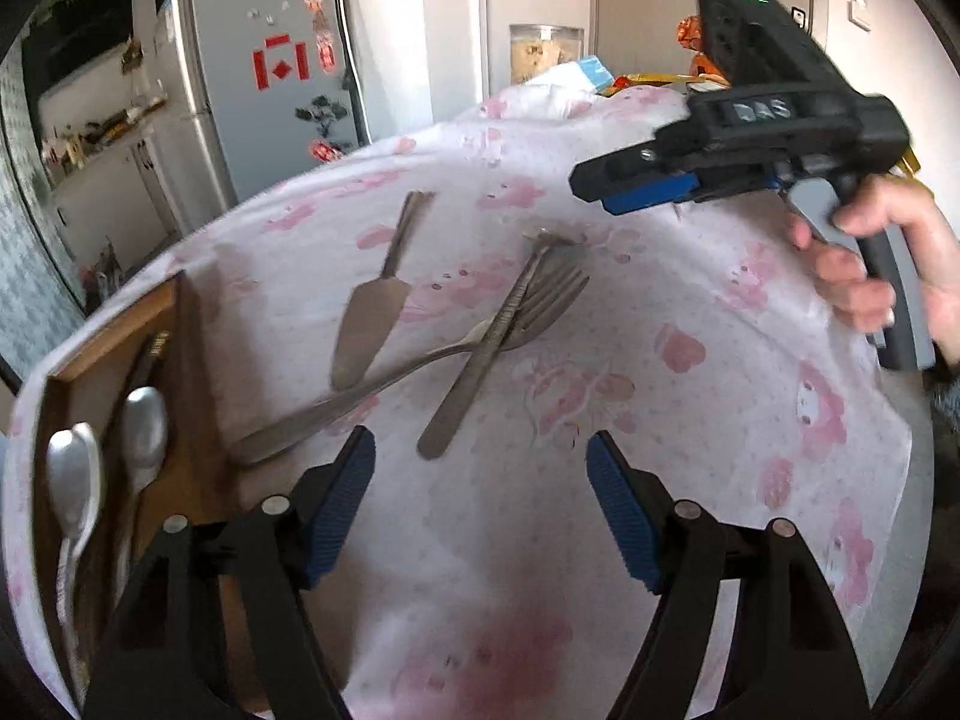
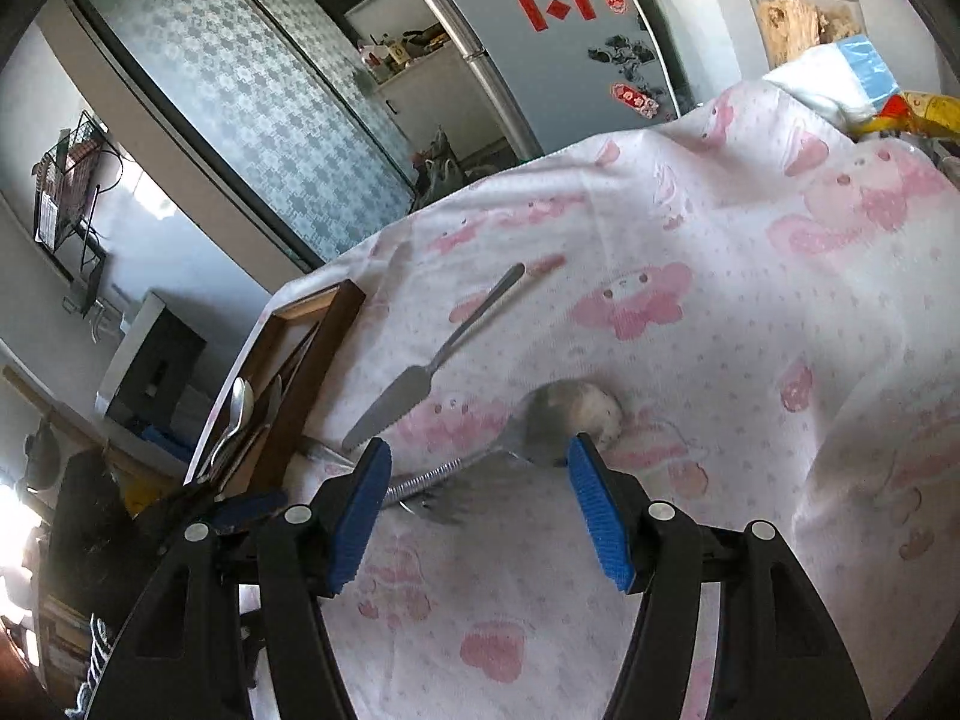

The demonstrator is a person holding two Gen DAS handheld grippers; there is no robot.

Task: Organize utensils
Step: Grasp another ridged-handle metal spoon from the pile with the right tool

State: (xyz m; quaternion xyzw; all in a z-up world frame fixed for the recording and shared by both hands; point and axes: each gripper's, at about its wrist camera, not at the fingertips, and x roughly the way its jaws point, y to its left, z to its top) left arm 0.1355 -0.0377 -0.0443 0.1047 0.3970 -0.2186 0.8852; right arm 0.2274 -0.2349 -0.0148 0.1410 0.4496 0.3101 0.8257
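Note:
On the pink-patterned cloth lie a flat cake server (image 1: pixel 372 312) (image 2: pixel 393 399), a fork (image 1: pixel 540 300) with a long handle, and a ribbed-handled utensil (image 1: pixel 480 348) (image 2: pixel 423 480) crossing over the fork. Its far end is blurred. My left gripper (image 1: pixel 480 480) hovers open just in front of these, nothing between its pads. Held by a hand (image 1: pixel 870 276), my right gripper (image 1: pixel 600 192) (image 2: pixel 480 480) is open above the cloth at the crossed utensils' far end, nothing gripped. A wooden tray (image 1: pixel 114 330) (image 2: pixel 336 312) at the left holds two spoons (image 1: pixel 75 480) (image 1: pixel 144 420).
The cloth-covered table (image 1: pixel 660 420) drops off at its left edge beside the tray. Packets and a plastic tub (image 1: pixel 546 54) crowd the far right corner. A fridge (image 1: pixel 270 78) and a kitchen counter stand beyond the table.

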